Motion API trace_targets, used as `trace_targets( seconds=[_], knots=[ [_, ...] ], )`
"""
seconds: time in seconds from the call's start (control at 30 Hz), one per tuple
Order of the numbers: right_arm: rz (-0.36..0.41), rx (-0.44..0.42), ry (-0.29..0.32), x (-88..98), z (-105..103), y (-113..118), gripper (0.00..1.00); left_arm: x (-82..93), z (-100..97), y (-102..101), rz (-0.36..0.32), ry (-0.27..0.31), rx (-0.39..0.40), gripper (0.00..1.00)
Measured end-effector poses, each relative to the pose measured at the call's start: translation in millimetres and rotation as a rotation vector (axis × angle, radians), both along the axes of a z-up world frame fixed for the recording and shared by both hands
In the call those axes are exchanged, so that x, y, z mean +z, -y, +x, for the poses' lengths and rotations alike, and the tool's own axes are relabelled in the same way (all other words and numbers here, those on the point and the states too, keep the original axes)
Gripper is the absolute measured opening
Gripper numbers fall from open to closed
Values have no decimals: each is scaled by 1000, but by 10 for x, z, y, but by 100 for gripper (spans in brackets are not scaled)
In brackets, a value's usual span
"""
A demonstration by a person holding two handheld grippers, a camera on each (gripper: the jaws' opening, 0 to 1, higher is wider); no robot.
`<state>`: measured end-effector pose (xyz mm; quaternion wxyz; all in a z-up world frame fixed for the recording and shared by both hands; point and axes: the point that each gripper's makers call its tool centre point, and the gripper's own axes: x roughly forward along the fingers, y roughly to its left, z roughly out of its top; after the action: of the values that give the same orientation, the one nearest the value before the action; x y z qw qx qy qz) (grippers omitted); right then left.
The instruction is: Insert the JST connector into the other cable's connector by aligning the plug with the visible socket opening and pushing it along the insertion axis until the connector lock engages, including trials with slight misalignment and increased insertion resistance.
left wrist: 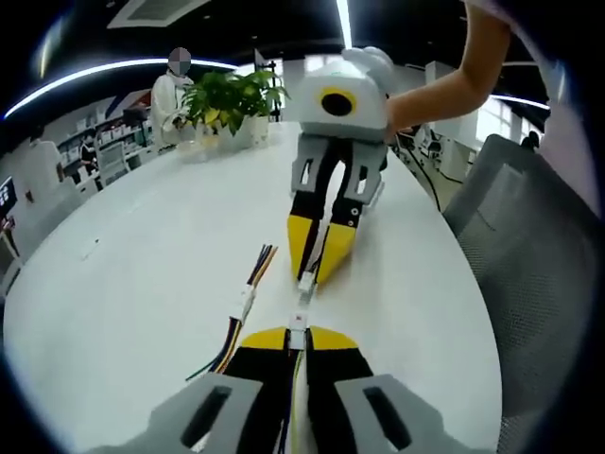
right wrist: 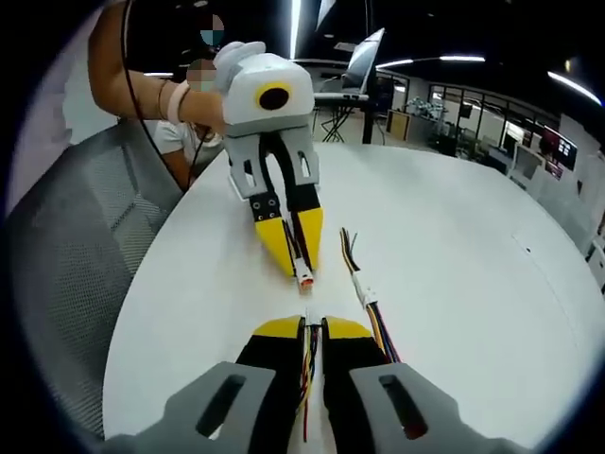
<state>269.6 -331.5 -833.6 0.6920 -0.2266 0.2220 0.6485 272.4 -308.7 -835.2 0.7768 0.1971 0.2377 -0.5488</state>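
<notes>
Two small white JST connectors face each other end to end over a white desk (left wrist: pixel 142 265), a narrow gap between them. In the left gripper view, the socket connector (left wrist: pixel 298 323) sits pinched at the tips of the left gripper (left wrist: pixel 296 337), its yellow-tipped jaws closed on the piece, coloured wires trailing back between them. Just beyond it, the plug connector (left wrist: pixel 305 281) is held by the right gripper (left wrist: pixel 318 270), jaws likewise closed on it, pointing down toward the socket. A spare cable (left wrist: pixel 248 301) with a white connector and multicoloured wires lies flat on the desk just left of the socket. Farther back from the socket stands a potted plant (left wrist: pixel 232 99); a grey mesh chair (left wrist: pixel 534 246) sits to its right at the desk's edge. In the right gripper view, the same pair appears reversed, plug (right wrist: pixel 307 317) nearest, socket (right wrist: pixel 304 277) beyond.
</notes>
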Motion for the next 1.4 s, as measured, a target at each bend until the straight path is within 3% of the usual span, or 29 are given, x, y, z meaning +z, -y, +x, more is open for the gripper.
trace_targets(
  seconds=[0.27,0.83,1.4],
  knots=[
    [2,18,7,27,-15,-33,3,-22,3,15,30,6,-17,0],
    [1,59,20,11,-52,-84,3,41,-39,97,6,-6,-39,0],
    [-20,113,44,8,-100,-111,3,43,-84,90,25,-13,-64,0]
  ],
)
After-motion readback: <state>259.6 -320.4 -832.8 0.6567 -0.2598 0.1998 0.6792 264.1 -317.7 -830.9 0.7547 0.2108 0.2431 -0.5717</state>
